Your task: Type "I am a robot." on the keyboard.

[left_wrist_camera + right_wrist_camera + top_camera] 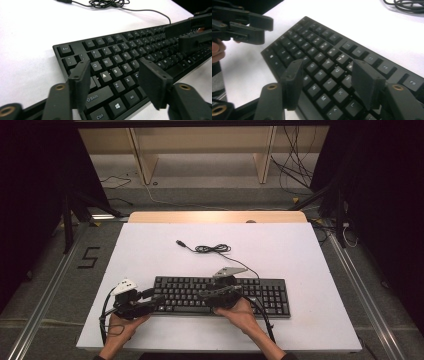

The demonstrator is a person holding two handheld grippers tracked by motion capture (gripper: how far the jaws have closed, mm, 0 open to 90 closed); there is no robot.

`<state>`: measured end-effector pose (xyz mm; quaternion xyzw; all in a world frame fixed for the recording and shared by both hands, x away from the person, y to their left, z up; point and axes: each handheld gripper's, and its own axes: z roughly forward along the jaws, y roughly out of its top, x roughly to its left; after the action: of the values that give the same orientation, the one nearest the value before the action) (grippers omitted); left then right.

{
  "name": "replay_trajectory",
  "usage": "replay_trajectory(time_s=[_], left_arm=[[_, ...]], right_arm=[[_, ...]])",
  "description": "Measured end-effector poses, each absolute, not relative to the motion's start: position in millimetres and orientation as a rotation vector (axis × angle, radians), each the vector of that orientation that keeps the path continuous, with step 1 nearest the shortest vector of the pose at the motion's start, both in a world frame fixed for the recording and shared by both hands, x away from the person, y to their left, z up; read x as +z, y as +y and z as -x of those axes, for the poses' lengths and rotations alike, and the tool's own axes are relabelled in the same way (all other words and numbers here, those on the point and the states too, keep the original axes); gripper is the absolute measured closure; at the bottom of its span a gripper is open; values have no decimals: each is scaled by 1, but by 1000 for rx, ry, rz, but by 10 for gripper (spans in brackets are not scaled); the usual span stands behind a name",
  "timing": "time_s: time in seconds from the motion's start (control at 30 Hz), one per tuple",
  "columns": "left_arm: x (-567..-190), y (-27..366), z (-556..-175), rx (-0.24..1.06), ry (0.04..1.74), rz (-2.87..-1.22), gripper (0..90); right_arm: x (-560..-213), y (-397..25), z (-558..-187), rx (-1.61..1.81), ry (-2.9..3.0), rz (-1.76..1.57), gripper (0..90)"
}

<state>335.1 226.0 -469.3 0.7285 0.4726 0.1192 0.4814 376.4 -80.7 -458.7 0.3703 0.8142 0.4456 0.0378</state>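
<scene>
Black full-size plastic keyboard lying flat near the bench's front edge, long axis parallel to that edge, key rows facing up, thin black cable trailing toward the far edge. White legends on dark keys. Left tool spread wide over the keyboard's left end, holding nothing. Right tool likewise wide open above the middle keys, empty.

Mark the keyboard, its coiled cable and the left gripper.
keyboard (272, 296), high view, on the number pad at its right end.
coiled cable (212, 248), high view, on the tangled loop behind the keyboard.
left gripper (113, 75), left gripper view, midway between its two open jaws.
</scene>
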Motion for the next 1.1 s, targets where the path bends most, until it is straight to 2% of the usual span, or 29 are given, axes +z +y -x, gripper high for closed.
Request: replay_trajectory(time_s=[0.23, 0.37, 0.4, 0.43, 0.5, 0.57, 0.63, 0.7, 0.83, 1.1], left_arm=[[-467, 227, -334, 303, 1130, -1738, 332], [-466, 227, -333, 310, 1118, -1721, 304], [-466, 227, -333, 312, 1116, -1719, 304], [-465, 227, -332, 315, 1113, -1717, 299], [-465, 227, -332, 317, 1107, -1711, 299], [-465, 227, -332, 318, 1101, -1709, 298], [-465, 227, -331, 318, 1096, -1711, 297], [-464, 227, -331, 318, 1092, -1709, 292], [-464, 227, -331, 318, 1083, -1703, 287], [-463, 227, -330, 324, 1069, -1699, 276]], right_arm=[[-457, -80, -369, 1393, 2526, -1103, 426], [-458, -78, -362, 1401, 2549, -1069, 537], [-458, -78, -362, 1401, 2549, -1069, 537], [-458, -78, -360, 1403, 2559, -1058, 595], [-458, -78, -359, 1403, 2561, -1047, 621], [-459, -77, -356, 1392, 2574, -1036, 708], [-459, -77, -355, 1387, 2578, -1033, 731], [-461, -76, -354, 1372, 2590, -1028, 802], [-463, -75, -353, 1359, 2602, -1019, 870], [-468, -72, -350, 1337, 2629, -1006, 900]])
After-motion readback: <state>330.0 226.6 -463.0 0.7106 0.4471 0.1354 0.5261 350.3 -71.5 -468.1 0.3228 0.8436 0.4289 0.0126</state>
